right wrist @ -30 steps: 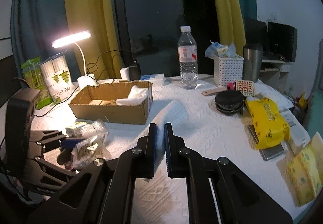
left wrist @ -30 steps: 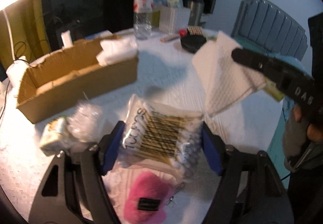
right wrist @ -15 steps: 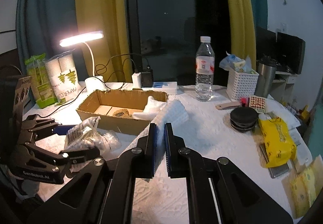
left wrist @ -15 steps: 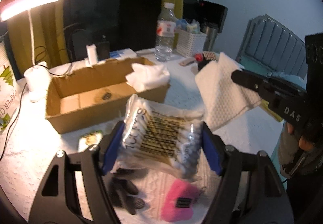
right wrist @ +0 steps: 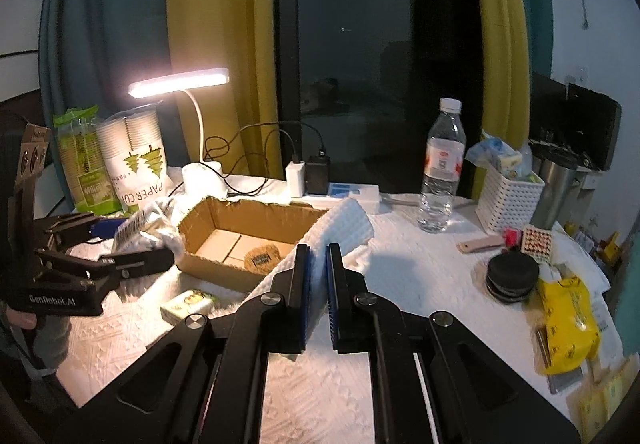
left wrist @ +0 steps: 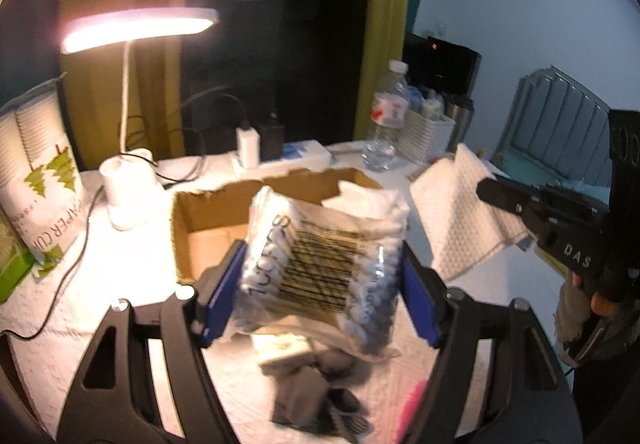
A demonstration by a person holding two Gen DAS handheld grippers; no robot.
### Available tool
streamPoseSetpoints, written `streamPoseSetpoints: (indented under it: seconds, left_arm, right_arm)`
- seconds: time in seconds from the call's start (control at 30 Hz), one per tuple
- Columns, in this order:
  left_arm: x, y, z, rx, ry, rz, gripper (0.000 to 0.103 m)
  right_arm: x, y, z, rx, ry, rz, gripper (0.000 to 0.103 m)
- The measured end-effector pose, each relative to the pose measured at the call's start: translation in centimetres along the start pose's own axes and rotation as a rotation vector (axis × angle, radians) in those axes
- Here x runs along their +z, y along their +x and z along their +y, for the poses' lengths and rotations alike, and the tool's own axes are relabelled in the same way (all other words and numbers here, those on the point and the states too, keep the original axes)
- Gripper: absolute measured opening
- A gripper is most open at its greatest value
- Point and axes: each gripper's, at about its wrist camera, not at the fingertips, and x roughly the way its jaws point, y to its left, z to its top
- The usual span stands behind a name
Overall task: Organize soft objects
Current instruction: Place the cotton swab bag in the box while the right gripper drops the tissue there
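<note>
My left gripper (left wrist: 320, 280) is shut on a clear bag of cotton swabs (left wrist: 320, 264) and holds it in the air in front of the open cardboard box (left wrist: 192, 220). A white folded cloth (left wrist: 372, 200) lies in the box's right end. My right gripper (right wrist: 318, 272) is shut on a white waffle cloth (right wrist: 344, 228), held above the table just right of the box (right wrist: 240, 236). In the right wrist view the left gripper (right wrist: 132, 244) with the bag (right wrist: 148, 228) is at the box's left end.
A lit desk lamp (right wrist: 180, 82), a paper cup pack (right wrist: 140, 164), a water bottle (right wrist: 440, 172) and a white basket (right wrist: 508, 200) stand behind. A small green packet (right wrist: 188, 302), dark gloves (left wrist: 320, 396), a black round case (right wrist: 512, 276) and yellow packs (right wrist: 568, 320) lie on the table.
My left gripper has lifted the swab bag and carried it toward the box. My right gripper has risen a little with the cloth.
</note>
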Motion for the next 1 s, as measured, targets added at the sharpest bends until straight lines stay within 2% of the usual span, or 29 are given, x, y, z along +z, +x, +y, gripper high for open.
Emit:
streamPoseSetpoints:
  seconds: [0.2, 0.6, 1.0]
  left_arm:
    - [1.3, 0.0, 2.5, 0.046, -0.037, -0.042, 0.073]
    - [3.0, 2.3, 5.7, 0.085, -0.083, -0.085, 0.073]
    - [2.4, 8.2, 7.2, 0.096, -0.116, 0.002, 0.073]
  right_arm:
    - [1.3, 1.9, 0.7, 0.01, -0.017, 0.002, 0.008]
    - [3.3, 6.0, 1.2, 0.026, -0.031, 0.011, 0.008]
    - [2.9, 11.8, 1.0, 0.041, -0.035, 0.084, 0.008]
